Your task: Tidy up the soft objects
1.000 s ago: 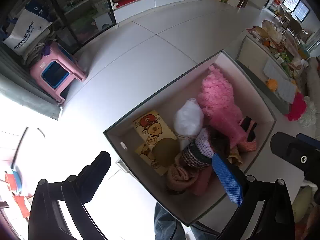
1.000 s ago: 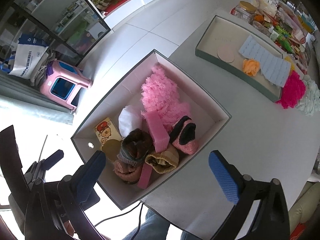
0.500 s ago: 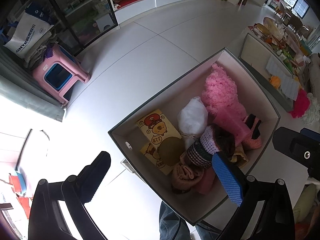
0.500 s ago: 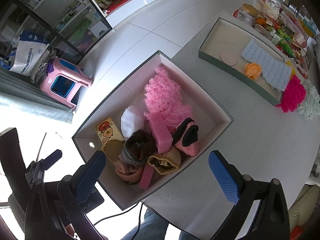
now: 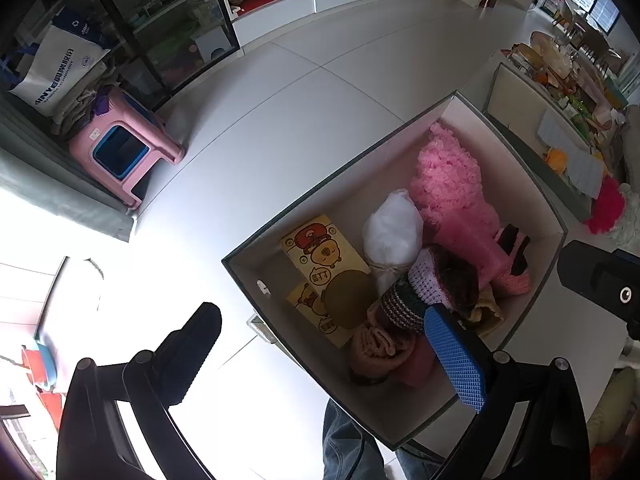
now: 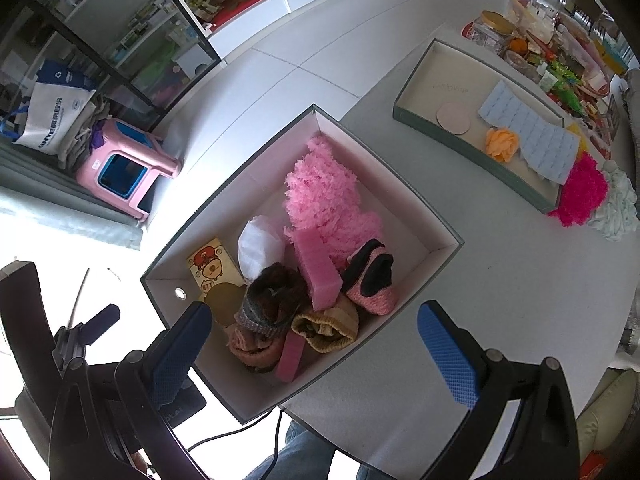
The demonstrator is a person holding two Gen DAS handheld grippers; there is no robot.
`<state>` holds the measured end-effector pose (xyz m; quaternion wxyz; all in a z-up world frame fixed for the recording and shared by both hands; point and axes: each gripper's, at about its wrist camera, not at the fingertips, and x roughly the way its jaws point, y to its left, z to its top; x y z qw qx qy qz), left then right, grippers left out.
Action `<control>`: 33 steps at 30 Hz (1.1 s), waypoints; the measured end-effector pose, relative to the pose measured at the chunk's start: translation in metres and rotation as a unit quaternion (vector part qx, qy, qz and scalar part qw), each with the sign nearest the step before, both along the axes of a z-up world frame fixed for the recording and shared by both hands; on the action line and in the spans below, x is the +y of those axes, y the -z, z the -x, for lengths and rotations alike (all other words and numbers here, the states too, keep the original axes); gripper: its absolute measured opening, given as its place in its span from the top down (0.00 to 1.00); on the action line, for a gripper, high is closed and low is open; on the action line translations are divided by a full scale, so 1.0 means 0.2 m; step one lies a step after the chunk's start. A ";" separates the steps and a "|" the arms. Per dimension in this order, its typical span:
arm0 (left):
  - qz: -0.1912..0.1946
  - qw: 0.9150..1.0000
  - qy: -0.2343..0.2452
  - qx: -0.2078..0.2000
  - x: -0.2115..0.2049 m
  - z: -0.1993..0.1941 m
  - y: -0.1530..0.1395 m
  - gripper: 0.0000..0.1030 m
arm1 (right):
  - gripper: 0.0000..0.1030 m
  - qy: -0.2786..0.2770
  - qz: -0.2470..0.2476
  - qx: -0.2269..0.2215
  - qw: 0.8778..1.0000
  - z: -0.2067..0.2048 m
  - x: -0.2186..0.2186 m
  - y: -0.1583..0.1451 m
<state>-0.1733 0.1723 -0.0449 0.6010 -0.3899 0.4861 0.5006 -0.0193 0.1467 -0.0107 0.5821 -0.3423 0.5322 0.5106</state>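
2 grippers, both spread wide w/ nothing between the pads: left gripper [image 5: 324, 356] hangs over the near-left corner of the box [image 6: 442, 236], right gripper [image 6: 316, 356] over its near edge, neither touching anything.

Soft stuff is mostly in the box already: fluffy pink piece [image 6: 320, 192] toward the far wall, white wad [image 6: 260, 246] beside it, pink sponge [image 6: 318, 276] leaning across the middle, pink-and-black knit [image 6: 372, 280] at the right, striped knit roll [image 6: 268, 304] and tan knit [image 6: 326, 326] at the near end, all piled touching each other. A cartoon-print pack [image 6: 208, 266] lies flat on the box floor at the left.

Still outside: orange puff [image 6: 500, 144] and a blue sheet [image 6: 528, 132] in the shallow tray [image 6: 420, 120], plus a magenta pom [image 6: 580, 192] at the tray's end, well apart from the box. Looks like those come next, prob. by the right side.

Risks:
- Box overhangs the table [image 6: 500, 300] edge at its left corner; a push down there could tip it off.
- Near-end pile is heaped; dropping more on it could roll sth over the wall.
- Fluffy items compress, so a shallow pinch may slip mid-carry.
- Grippers sit close together, so crossing paths could knock them.
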 end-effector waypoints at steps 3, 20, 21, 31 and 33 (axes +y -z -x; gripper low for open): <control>0.002 1.000 0.000 0.002 0.00 0.00 0.00 0.01 | 0.00 0.000 0.001 -0.001 1.000 0.00 0.00 0.00; 0.002 1.000 -0.001 0.008 0.00 0.00 0.01 0.01 | 0.00 -0.003 0.002 0.005 1.000 0.01 0.01 0.00; 0.002 1.000 -0.002 0.008 0.00 0.00 0.01 0.01 | 0.00 -0.004 0.002 0.005 1.000 0.01 0.01 0.00; 0.008 1.000 -0.007 0.013 0.01 0.01 0.03 0.01 | 0.00 -0.006 0.002 0.007 1.000 0.02 0.01 0.00; 0.008 1.000 -0.008 0.014 0.01 0.01 0.03 0.01 | 0.00 -0.005 0.002 0.007 1.000 0.02 0.01 0.00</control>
